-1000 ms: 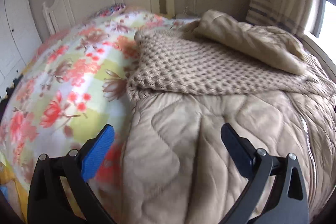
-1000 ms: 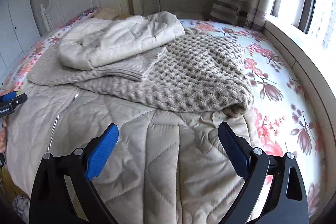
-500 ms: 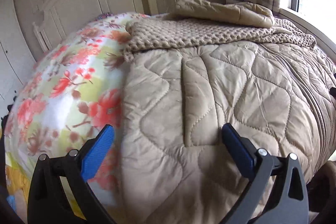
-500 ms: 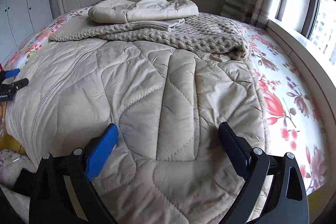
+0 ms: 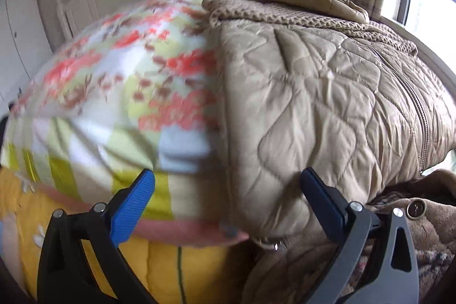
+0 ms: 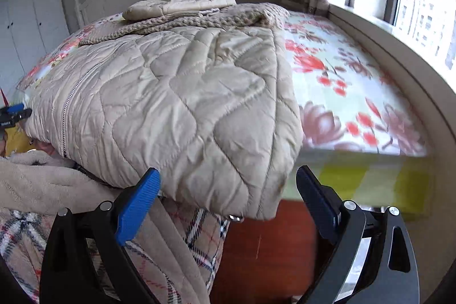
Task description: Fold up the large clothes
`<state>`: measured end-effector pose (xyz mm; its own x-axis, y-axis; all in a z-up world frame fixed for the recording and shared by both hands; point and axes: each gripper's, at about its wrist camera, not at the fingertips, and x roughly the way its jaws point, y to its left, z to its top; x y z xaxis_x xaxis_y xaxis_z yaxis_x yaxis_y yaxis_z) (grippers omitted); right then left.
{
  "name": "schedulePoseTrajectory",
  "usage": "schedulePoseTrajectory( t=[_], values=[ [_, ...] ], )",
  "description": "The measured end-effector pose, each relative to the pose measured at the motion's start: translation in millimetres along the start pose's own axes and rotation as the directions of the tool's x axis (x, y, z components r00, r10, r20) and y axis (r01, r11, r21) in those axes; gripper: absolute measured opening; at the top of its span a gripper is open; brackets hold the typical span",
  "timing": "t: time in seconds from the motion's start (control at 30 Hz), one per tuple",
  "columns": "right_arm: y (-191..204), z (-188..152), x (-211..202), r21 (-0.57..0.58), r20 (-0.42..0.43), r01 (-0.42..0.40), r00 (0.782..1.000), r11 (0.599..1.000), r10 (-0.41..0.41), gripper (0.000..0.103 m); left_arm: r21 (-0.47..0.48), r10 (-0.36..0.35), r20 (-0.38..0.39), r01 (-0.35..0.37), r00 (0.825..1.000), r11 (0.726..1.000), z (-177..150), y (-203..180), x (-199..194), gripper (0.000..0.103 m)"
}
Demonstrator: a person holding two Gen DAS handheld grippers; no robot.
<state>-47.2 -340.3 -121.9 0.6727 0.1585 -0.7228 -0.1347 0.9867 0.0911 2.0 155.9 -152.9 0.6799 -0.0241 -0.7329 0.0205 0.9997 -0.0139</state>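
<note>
A beige quilted jacket (image 5: 327, 110) is spread across the floral bedsheet (image 5: 119, 93), its hem draped over the foot edge of the bed. Both the left gripper (image 5: 228, 201) and the right gripper (image 6: 228, 195) are held spread wide, empty, just before that hem. A knitted sweater (image 6: 199, 19) is seen lying beyond the jacket.
</note>
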Motion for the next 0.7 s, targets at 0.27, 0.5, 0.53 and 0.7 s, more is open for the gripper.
schedulePoseTrajectory(
  t=[0.27,0.5,0.53,0.7],
  values=[
    [-10,6,6,0.072,0.037,-0.075,0.997,0.995,0.073,0.092,-0.056,-0.047,0.000,0.046,0.999,0.997,-13,6,2,0.101],
    [-18,8,26,0.163,0.018,-0.116,0.993,0.980,0.115,0.083,-0.039,-0.079,0.000,0.079,0.997,0.996,-5,-5,13,0.101],
    [-18,8,28,0.169,0.020,-0.127,0.992,0.977,0.125,0.079,-0.043,-0.081,-0.001,0.081,0.997,0.996,-4,-4,15,0.101],
    [-15,9,30,0.169,0.035,-0.144,0.990,0.975,0.140,0.078,-0.087,-0.137,-0.002,0.137,0.991,0.987,-3,2,18,0.097]
  ],
)
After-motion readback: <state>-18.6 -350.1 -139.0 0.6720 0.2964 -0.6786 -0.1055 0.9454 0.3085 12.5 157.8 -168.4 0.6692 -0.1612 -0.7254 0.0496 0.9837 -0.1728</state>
